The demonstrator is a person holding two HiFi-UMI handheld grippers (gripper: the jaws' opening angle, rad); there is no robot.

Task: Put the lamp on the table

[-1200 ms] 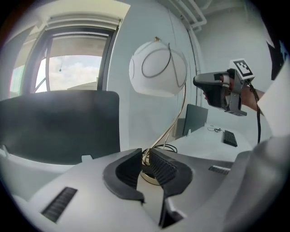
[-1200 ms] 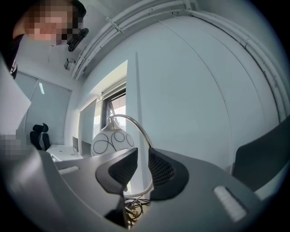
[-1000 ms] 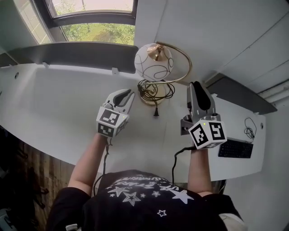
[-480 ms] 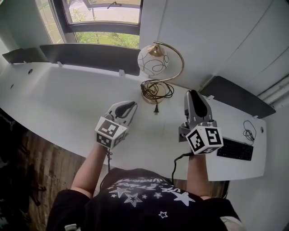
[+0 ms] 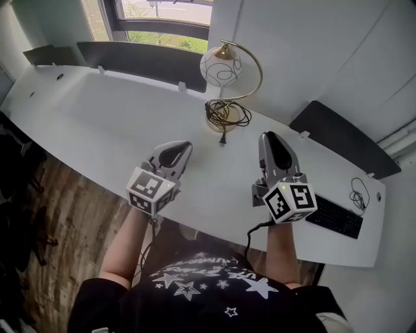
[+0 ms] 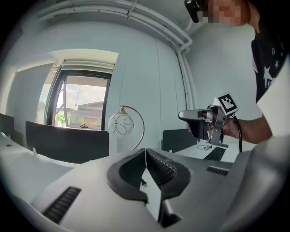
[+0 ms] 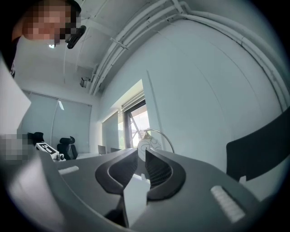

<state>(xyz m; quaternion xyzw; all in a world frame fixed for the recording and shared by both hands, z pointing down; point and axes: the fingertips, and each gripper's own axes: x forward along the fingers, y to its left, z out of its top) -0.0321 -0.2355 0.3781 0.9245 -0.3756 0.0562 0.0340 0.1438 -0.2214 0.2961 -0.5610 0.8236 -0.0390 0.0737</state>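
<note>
The lamp [image 5: 221, 68] has a white glass globe, a curved brass arm and a round brass base with its black cord coiled on it. It stands upright on the white table [image 5: 97, 123] near the far edge. In the left gripper view the lamp [image 6: 120, 124] stands straight ahead; through the right gripper's tips the lamp [image 7: 147, 144] shows in a sliver. My left gripper [image 5: 184, 146] hovers short of the base, to its left, shut and holding nothing. My right gripper [image 5: 266, 137] hangs to the right of the base, shut and holding nothing, and shows again as the right gripper [image 6: 182, 115].
A black keyboard [image 5: 335, 218] and a thin coiled cable [image 5: 359, 198] lie at the table's right end. Dark panels [image 5: 149, 60] run along the table's far edge below a window [image 5: 169, 12]. A wooden floor [image 5: 58, 208] lies to the left.
Both grippers have drawn back from the lamp toward the person, and the view has pulled away. The lamp stays where it stood on the table.
</note>
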